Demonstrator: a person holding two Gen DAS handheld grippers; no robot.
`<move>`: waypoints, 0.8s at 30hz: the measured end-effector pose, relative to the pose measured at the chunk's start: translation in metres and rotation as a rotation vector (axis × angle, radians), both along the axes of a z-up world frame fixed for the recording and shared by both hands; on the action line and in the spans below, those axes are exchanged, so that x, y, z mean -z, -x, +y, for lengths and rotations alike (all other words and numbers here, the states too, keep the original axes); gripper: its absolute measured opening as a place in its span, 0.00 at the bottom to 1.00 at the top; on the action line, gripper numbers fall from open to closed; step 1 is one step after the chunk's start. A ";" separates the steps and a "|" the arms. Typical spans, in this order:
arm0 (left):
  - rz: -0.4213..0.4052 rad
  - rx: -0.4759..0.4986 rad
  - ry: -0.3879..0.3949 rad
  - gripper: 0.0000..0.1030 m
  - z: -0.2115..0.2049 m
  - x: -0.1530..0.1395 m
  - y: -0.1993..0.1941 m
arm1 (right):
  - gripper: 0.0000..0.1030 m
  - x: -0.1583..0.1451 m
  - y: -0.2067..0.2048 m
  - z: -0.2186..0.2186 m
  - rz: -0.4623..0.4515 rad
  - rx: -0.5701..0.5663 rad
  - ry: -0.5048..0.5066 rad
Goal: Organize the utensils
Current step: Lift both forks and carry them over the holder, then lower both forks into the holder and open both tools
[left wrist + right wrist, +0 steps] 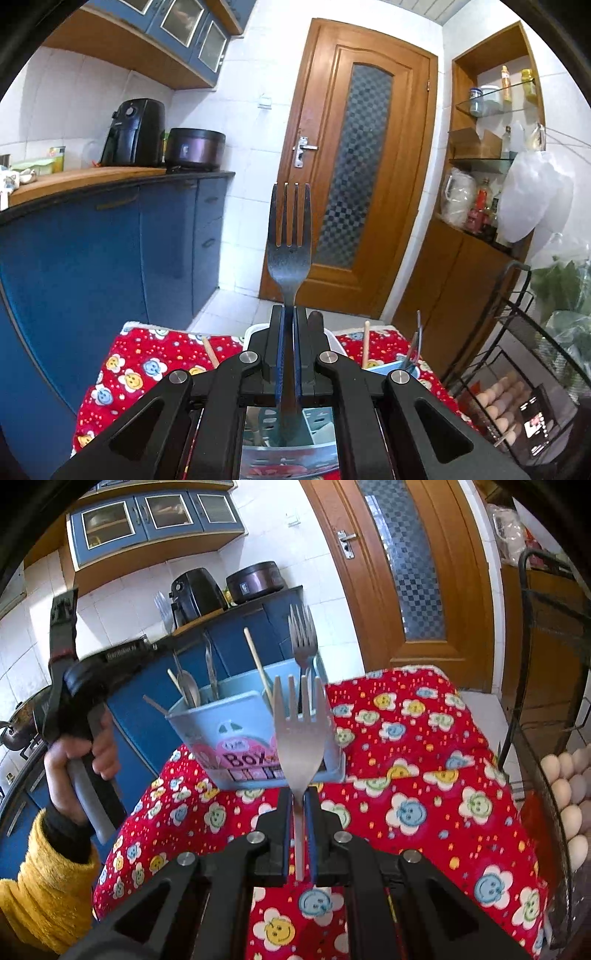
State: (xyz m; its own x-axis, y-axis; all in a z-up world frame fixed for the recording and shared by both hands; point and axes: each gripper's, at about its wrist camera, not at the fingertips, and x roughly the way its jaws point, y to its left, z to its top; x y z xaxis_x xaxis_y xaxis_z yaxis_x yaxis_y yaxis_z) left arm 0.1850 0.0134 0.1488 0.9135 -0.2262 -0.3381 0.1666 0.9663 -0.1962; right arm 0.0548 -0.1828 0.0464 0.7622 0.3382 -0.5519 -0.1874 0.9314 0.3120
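Each of the 2 black claws clamps 1 fork: the left gripper (289, 314) holds a dark steel fork (289, 254), the right gripper (299, 794) a silver fork (301, 734). 1 more fork (303, 642) stands in the pale blue plastic utensil box (236, 738) on the red flowered cloth (424, 775).

Your left gripper (289, 317) is matt black plastic with blue pads, closed on a dull, brushed metal fork (289, 236). The right gripper (299, 801) pinches a paler, satin metal fork (301, 734). Behind that fork stands a glossy blue plastic box (255, 746) holding metal and wooden utensils. Under the box, the cloth (424, 775) looks soft and fleecy.
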 end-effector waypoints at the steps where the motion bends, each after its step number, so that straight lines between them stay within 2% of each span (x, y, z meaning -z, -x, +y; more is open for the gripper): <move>1: 0.000 0.001 0.001 0.03 0.000 0.001 -0.001 | 0.08 -0.004 -0.002 0.000 -0.010 0.002 0.005; 15: 0.012 0.011 -0.001 0.03 -0.004 0.019 -0.002 | 0.08 -0.073 -0.040 0.011 -0.197 0.045 0.085; 20: 0.027 0.013 0.000 0.04 -0.003 0.027 -0.003 | 0.08 -0.083 -0.061 0.016 -0.245 0.070 0.093; 24: 0.022 0.012 -0.009 0.04 -0.003 0.030 -0.002 | 0.08 -0.079 -0.076 0.022 -0.254 0.067 0.087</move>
